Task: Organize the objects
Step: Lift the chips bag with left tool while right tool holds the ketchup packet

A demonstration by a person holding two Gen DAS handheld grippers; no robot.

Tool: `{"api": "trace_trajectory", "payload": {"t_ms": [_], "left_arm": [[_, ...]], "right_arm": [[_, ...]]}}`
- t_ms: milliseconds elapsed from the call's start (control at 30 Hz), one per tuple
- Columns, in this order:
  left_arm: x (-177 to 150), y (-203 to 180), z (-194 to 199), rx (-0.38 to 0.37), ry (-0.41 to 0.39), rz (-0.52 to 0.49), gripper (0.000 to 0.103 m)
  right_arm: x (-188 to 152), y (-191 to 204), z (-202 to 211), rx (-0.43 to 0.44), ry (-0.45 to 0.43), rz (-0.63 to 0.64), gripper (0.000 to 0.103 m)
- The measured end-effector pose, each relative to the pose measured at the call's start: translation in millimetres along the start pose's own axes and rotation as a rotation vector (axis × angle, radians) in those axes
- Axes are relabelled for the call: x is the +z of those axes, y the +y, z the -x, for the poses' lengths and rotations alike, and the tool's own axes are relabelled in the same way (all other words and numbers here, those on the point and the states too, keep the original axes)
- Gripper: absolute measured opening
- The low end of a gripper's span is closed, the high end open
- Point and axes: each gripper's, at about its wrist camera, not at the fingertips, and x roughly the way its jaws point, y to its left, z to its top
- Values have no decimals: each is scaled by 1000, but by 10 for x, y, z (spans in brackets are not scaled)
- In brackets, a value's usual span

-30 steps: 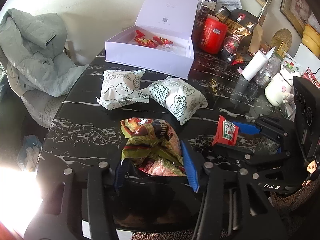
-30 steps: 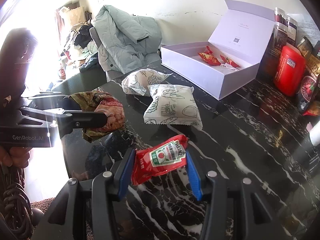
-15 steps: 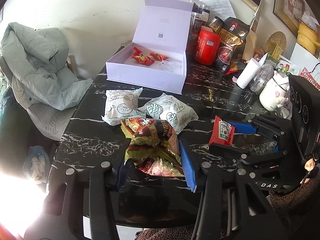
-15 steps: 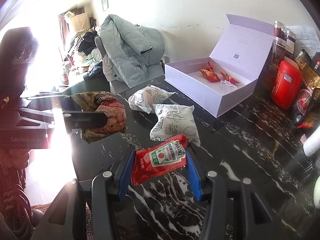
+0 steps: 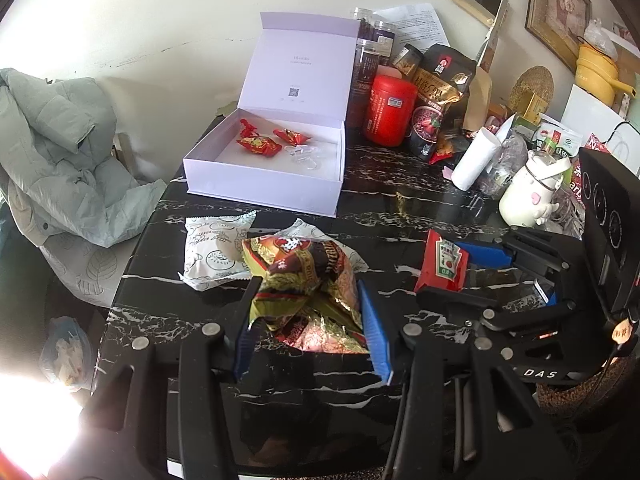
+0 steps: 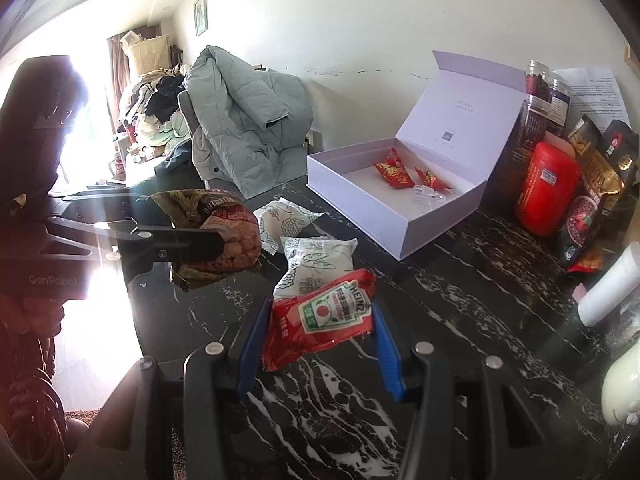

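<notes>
The snack bag (image 5: 308,292), light, crinkly and soft, is clamped at its crumpled middle by the left gripper (image 5: 308,334) above the table (image 5: 400,200). The right gripper (image 6: 320,344) pinches a slippery ketchup packet (image 6: 324,314) by its sides, short of the open box (image 5: 264,168).

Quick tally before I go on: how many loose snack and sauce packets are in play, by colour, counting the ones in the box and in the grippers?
White packets on the table: 2
Red wrapped sweets in the white box: 2
Red ketchup packet, in the right gripper: 1
Gold-and-brown snack bag, in the left gripper: 1
Total: 6
</notes>
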Motion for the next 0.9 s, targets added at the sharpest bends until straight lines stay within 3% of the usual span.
{"api": "trace_trajectory", "payload": {"t_ms": [500, 900], "left_arm": [[318, -219, -289, -86, 13, -73, 45], [630, -149, -546, -92, 22, -110, 45]], "right_arm": [[95, -268, 116, -96, -13, -21, 51], [356, -498, -157, -97, -4, -21, 51]]}}
